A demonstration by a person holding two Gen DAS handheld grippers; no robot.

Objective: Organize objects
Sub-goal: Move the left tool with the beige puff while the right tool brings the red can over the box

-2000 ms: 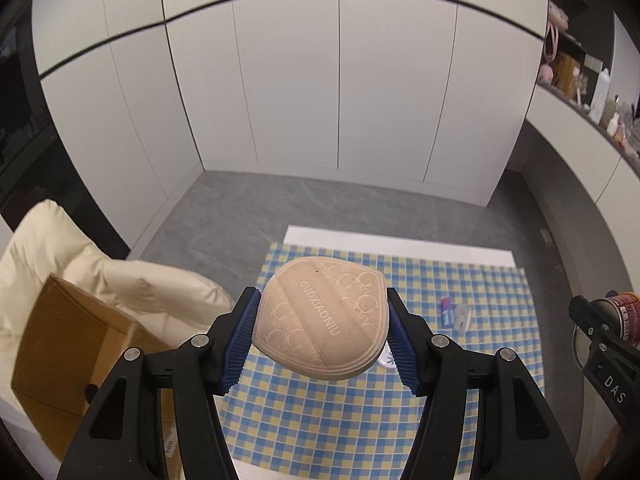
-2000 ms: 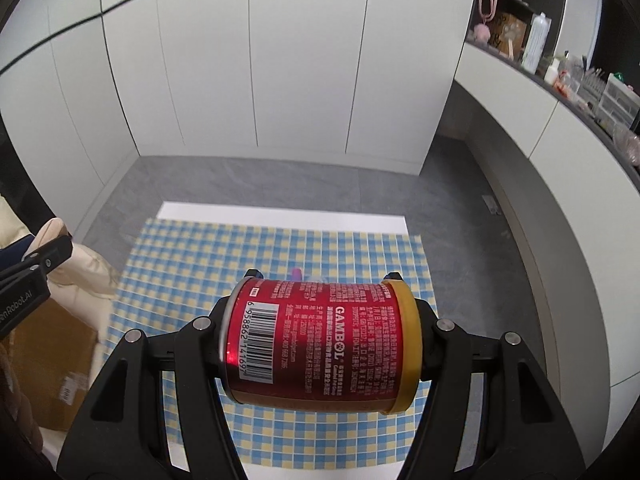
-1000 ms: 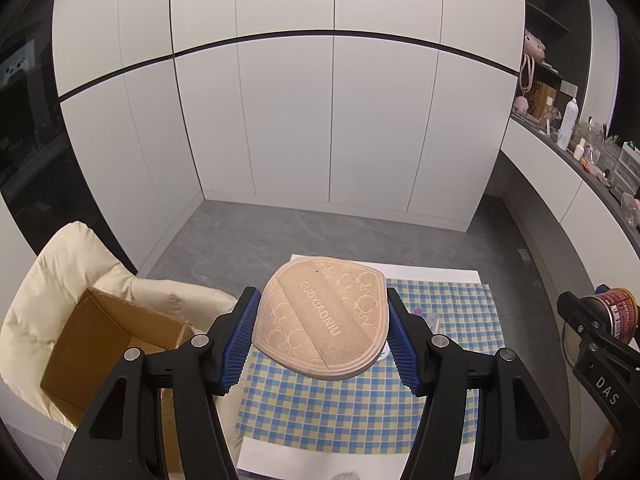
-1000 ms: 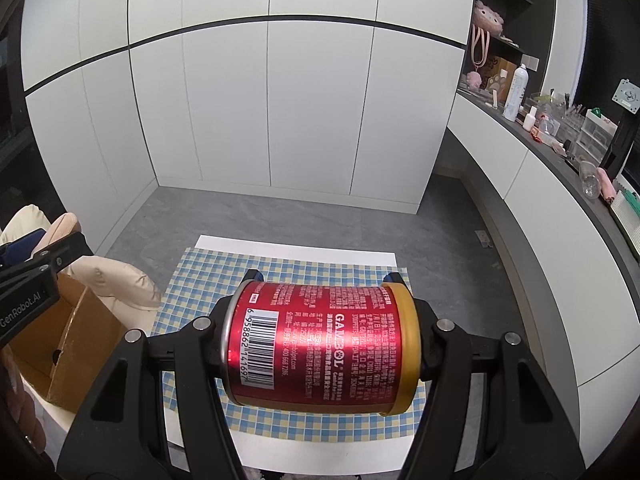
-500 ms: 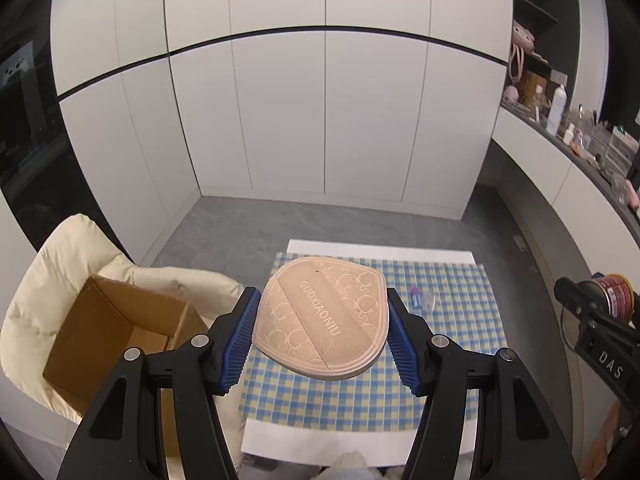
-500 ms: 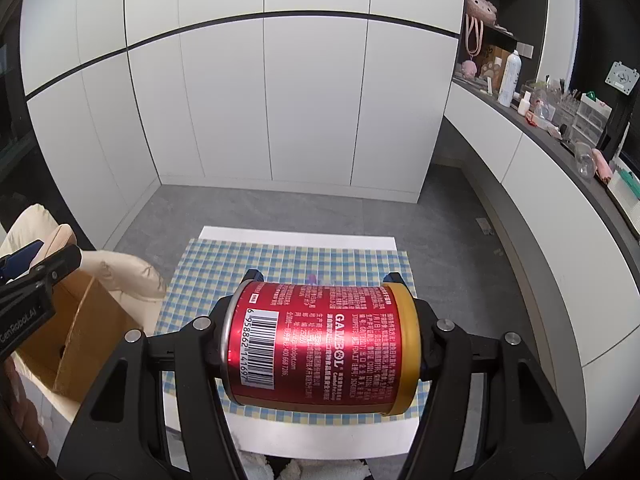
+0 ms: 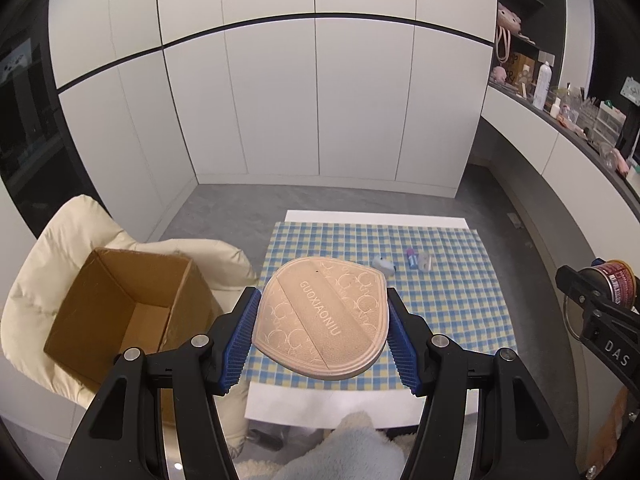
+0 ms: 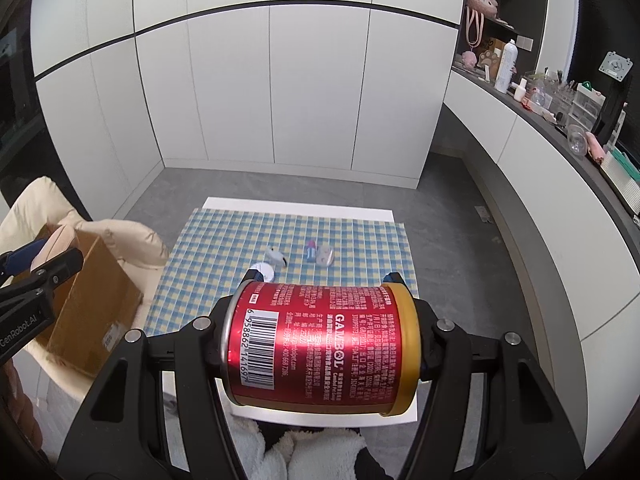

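My left gripper (image 7: 322,298) is shut on a flat beige slipper (image 7: 320,320) stamped GUOXIAONIU, its blue pads (image 7: 240,336) pressing both edges. It hangs over the near left corner of the checked tablecloth (image 7: 460,300), just right of an open cardboard box (image 7: 120,300). My right gripper (image 8: 322,292) is shut on a red can (image 8: 320,344) with a gold end, lying sideways above the table's near edge. In the right wrist view the left gripper (image 8: 36,264) sits over the box (image 8: 88,300). In the left wrist view the can (image 7: 618,280) shows at the right edge.
The box rests on a cream padded chair (image 7: 60,240). Small items lie mid-cloth: a white piece (image 8: 277,257), a round white lid (image 8: 264,271), a blue-pink tube (image 8: 311,250), a pale oval (image 8: 325,256). A counter (image 8: 560,128) with bottles runs along the right. Fluffy clothing (image 7: 352,448) fills the bottom.
Both grippers have shifted left and a little down. The box has grown larger and nearer in both views. Both grips stay the same.
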